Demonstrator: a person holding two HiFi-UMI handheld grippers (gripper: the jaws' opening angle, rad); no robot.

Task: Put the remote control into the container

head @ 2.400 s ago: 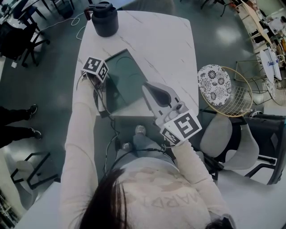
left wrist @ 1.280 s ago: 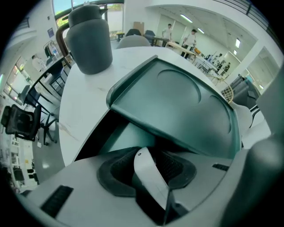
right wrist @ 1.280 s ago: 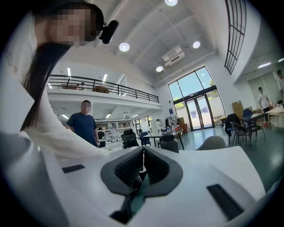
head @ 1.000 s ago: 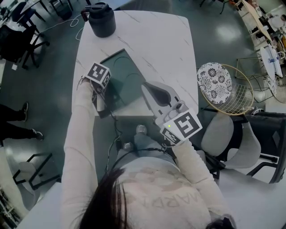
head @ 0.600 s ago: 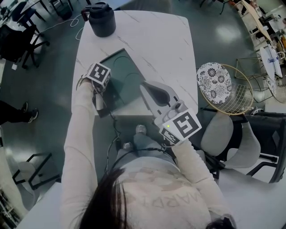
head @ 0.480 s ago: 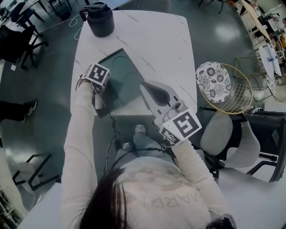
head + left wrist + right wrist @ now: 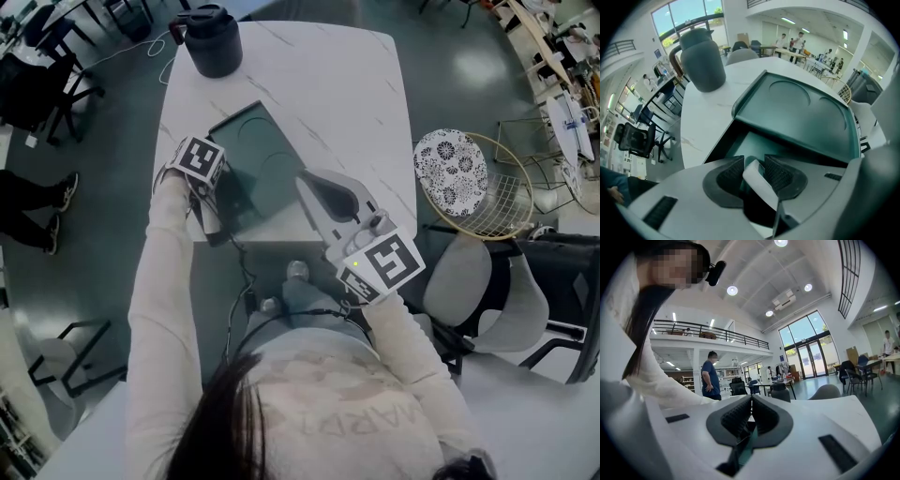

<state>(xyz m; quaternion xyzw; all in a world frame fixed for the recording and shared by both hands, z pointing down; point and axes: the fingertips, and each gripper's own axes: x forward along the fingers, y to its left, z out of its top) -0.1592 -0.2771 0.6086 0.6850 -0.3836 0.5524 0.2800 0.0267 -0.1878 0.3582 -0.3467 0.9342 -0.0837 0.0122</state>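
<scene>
A dark green container (image 7: 246, 202) sits near the table's front left edge, its lid (image 7: 801, 112) lifted at a slant over the open inside (image 7: 752, 140). My left gripper (image 7: 754, 163) hovers at the container's near left side, shut on a white remote control (image 7: 761, 185) that is tilted between the pads. In the head view only that gripper's marker cube (image 7: 194, 157) shows well. My right gripper (image 7: 307, 185) reaches in from the right, shut on the lid's thin green edge (image 7: 749, 446).
A black jug (image 7: 214, 39) stands at the far left of the white marble table (image 7: 347, 94). Right of the table are a wire basket (image 7: 502, 202) holding a patterned plate (image 7: 450, 169) and a grey chair (image 7: 487, 291). Office chairs stand on the floor at left.
My left gripper with the remote has shifted slightly left and toward me beside the container. The right gripper and the lid have stayed where they were.
</scene>
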